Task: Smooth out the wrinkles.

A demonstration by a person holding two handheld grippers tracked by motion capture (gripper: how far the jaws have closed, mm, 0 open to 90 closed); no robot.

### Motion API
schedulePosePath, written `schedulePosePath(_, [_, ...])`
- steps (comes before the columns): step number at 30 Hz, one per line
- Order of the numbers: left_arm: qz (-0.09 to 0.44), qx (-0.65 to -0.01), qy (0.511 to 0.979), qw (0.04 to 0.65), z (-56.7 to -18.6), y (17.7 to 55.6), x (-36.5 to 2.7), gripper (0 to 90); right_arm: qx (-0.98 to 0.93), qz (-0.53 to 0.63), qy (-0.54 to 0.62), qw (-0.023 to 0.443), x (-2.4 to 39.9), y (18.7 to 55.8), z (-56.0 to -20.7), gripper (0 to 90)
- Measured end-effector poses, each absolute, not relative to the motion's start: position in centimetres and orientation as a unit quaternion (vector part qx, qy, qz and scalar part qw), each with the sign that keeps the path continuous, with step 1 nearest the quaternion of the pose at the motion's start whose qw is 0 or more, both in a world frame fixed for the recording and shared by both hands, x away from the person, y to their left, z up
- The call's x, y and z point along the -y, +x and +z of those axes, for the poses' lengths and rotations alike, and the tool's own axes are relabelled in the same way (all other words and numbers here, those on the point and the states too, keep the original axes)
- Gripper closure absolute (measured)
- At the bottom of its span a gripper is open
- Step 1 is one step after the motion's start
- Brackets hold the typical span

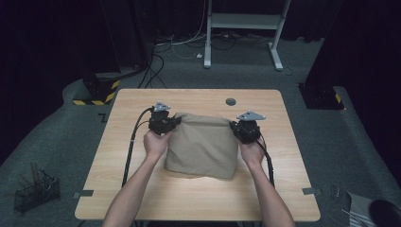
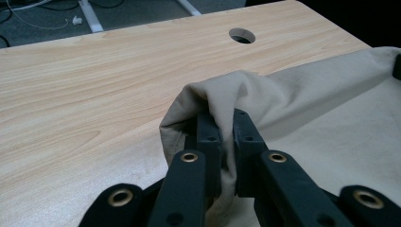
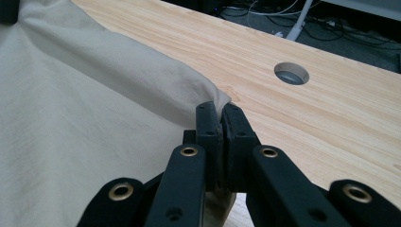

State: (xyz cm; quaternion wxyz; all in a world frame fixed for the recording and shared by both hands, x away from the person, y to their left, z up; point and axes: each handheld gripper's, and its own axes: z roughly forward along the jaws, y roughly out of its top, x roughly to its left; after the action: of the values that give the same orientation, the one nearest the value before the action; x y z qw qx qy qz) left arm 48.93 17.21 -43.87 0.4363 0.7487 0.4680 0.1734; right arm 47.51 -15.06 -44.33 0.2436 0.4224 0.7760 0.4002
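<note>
Tan cloth point(image 1: 203, 146) mid-table point(image 1: 198, 194), folded, far edge raised. Left gripper point(image 1: 176, 120) clamped on its far left corner; right gripper point(image 1: 233, 125) clamped on far right corner. Cable hole point(image 1: 231, 101) beyond.

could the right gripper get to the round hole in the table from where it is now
Probably not right away: the right gripper is shut on a corner of the beige cloth. The bare wood between it and the hole looks free, so it would only have to let go first.
</note>
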Motion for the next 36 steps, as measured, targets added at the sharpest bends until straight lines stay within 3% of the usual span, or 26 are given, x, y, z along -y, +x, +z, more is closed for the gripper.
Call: schedulePosePath(36, [0.178, -0.493, 0.770, 0.364, -48.5, 51.6, -16.1, 82.9, -0.793, 0.326, 0.454, 0.240, 13.2, 49.8, -48.8, 86.4])
